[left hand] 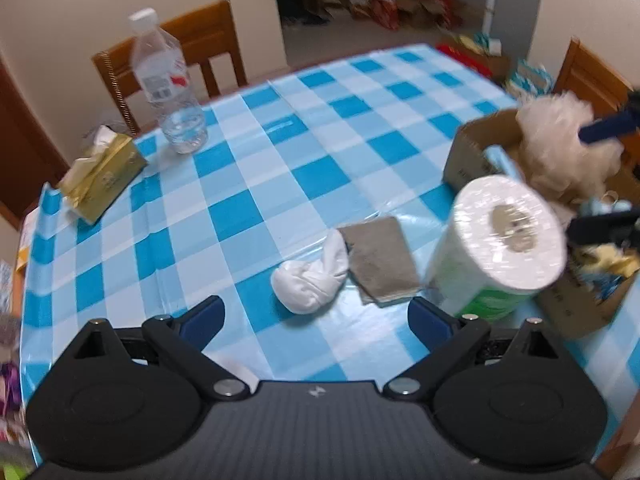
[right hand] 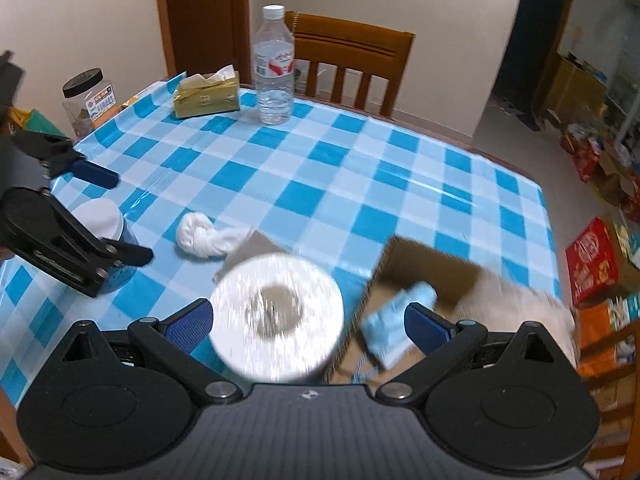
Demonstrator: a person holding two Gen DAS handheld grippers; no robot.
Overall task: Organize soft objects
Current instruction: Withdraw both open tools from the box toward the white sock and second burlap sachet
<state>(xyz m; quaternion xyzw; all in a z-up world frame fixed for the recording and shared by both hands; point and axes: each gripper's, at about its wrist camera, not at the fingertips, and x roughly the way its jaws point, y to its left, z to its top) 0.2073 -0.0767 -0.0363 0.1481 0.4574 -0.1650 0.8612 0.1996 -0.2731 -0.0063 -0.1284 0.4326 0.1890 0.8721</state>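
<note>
Wide open bench (left hand: 320, 128) at centre; paper roll (left hand: 500, 240) and cardboard box (left hand: 472, 148) crowd its right, bottle (left hand: 168, 84) far-left.

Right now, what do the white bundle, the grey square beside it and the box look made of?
White bundle: looks like soft knit cotton, matte and creased, probably balled socks. Grey square: seems a folded cloth or sponge pad, dull and fuzzy; too blurred to settle. Box: brown corrugated cardboard, matte.

Even, soft indoor light; the paper roll (right hand: 276, 314) smears with motion blur, the plush toy (left hand: 560, 148) too; fisheye bends the edges.
</note>
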